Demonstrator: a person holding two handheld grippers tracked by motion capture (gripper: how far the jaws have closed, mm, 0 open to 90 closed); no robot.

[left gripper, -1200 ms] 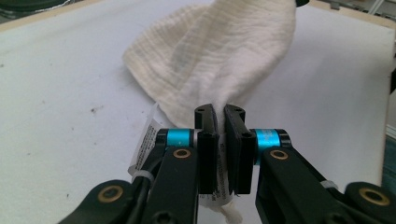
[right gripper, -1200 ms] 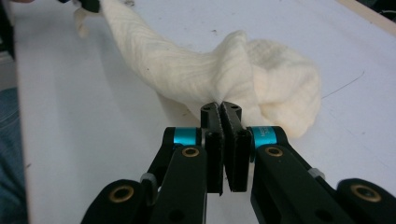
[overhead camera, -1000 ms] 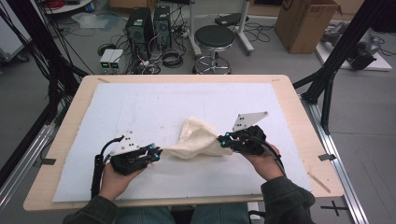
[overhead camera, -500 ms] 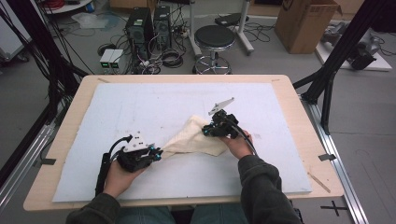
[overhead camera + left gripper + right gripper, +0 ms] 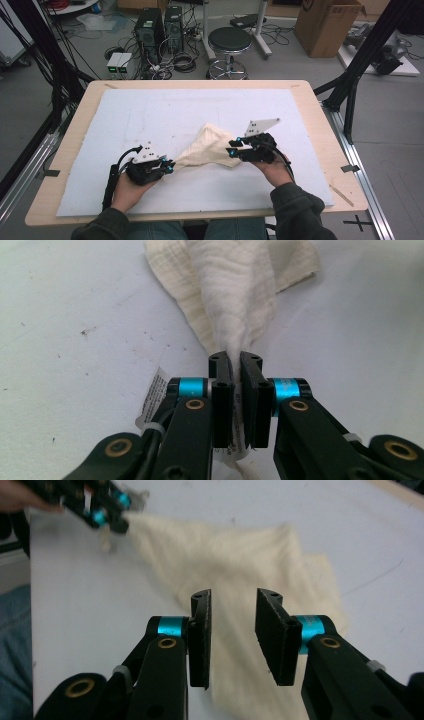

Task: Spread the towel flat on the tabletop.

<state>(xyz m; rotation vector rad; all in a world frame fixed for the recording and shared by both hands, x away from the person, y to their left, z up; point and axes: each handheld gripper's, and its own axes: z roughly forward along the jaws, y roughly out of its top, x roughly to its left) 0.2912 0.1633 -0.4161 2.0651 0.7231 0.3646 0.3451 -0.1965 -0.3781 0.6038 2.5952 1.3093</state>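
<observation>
A cream cloth (image 5: 207, 146) lies crumpled on the white mat (image 5: 150, 115), drawn out into a point toward the left. My left gripper (image 5: 170, 165) is shut on that pointed corner; in the left gripper view the jaws (image 5: 235, 360) pinch the cloth (image 5: 230, 290) and a white label (image 5: 154, 396) hangs beside them. My right gripper (image 5: 232, 147) sits at the cloth's right end. Its jaws (image 5: 234, 597) have just been opening and stand apart, with the cloth (image 5: 240, 555) lying under the gap, not pressed. The left gripper (image 5: 107, 505) shows far off in the right gripper view.
The mat covers most of a wooden table (image 5: 320, 120). Beyond the far edge the floor holds a black stool (image 5: 229, 42), computer towers (image 5: 160, 27), cables and a cardboard box (image 5: 327, 25). Black frame poles (image 5: 360, 70) stand at both sides.
The right gripper carried its cloth end up and toward the left, then came back down toward the near right and let go. The cloth now lies bunched closer together. The left gripper stayed put.
</observation>
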